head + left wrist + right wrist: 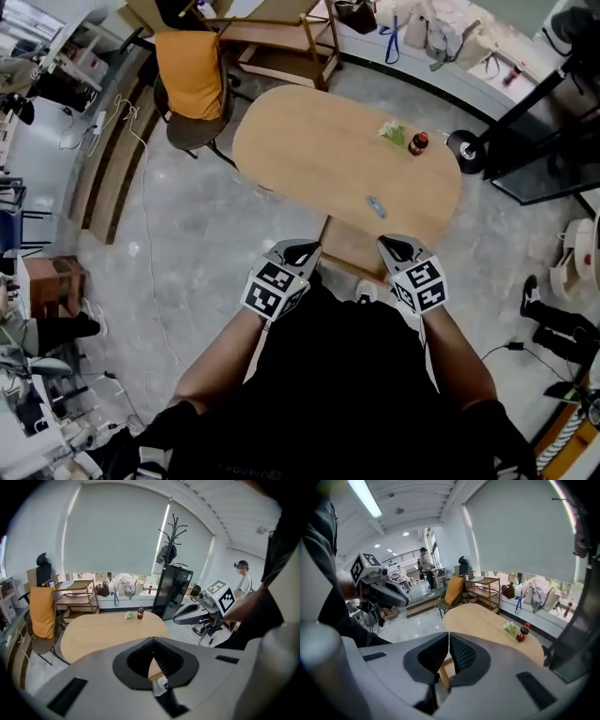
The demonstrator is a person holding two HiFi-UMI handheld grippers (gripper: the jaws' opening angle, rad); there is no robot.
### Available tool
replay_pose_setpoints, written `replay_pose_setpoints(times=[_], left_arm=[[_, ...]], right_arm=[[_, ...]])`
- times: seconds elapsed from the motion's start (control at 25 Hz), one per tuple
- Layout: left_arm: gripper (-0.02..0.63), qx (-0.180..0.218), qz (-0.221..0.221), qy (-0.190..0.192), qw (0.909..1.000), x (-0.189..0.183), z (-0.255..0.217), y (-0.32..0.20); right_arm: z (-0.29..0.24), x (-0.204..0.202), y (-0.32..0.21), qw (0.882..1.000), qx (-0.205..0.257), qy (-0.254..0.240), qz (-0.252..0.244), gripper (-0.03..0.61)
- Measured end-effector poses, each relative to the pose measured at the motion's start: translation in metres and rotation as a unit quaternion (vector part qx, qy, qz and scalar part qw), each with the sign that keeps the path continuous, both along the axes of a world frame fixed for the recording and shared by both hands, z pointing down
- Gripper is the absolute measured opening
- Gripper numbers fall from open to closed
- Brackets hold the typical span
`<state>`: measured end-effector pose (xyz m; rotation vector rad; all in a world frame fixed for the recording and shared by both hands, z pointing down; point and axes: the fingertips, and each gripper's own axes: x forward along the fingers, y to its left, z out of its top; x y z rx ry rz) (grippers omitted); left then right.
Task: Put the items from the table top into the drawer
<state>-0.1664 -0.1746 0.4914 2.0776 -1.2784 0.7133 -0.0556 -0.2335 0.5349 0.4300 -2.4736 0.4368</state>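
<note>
An oval wooden table [319, 159] stands ahead of me. On its far right end are a small dark bottle with a red cap [418, 143] and a green-and-white packet [393, 132]. A small blue item [375, 205] lies near the front edge. A wooden part [349, 247] shows under that edge. My left gripper [298, 251] and right gripper [398, 247] hover side by side short of the table, both shut and empty. The bottle [140, 612] and packet [130, 615] show in the left gripper view, and the bottle [521, 632] shows in the right gripper view.
A chair draped in orange cloth [190, 75] stands at the table's far left, with a wooden shelf cart [281, 42] behind. A black round object [466, 148] sits on the floor by the table's right end. A black cabinet [173, 590] and a standing person [242, 581] are beyond.
</note>
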Motion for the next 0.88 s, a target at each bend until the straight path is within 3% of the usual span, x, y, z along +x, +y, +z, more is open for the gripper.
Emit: replay_pose_setpoints(times=[0.24, 0.48, 0.68, 0.88], left_arm=[[0.002, -0.038, 0.111, -0.008, 0.9931, -0.030, 0.062, -0.055], [0.002, -0.091, 0.188, -0.021, 0.9778, -0.055, 0.134, -0.072], [0.002, -0.112, 0.212, -0.013, 0.9707, -0.062, 0.169, -0.081], [0.002, -0.140, 0.204, -0.018, 0.9688, -0.071, 0.208, -0.092]], right_arm=[[0.068, -0.022, -0.017, 0.991, -0.059, 0.042, 0.110, 0.005], [0.164, -0.018, -0.015, 0.970, -0.095, 0.139, 0.174, 0.005], [0.230, -0.008, -0.030, 0.955, -0.107, 0.202, 0.190, 0.005], [0.290, 0.000, -0.060, 0.941, -0.112, 0.251, 0.197, 0.005]])
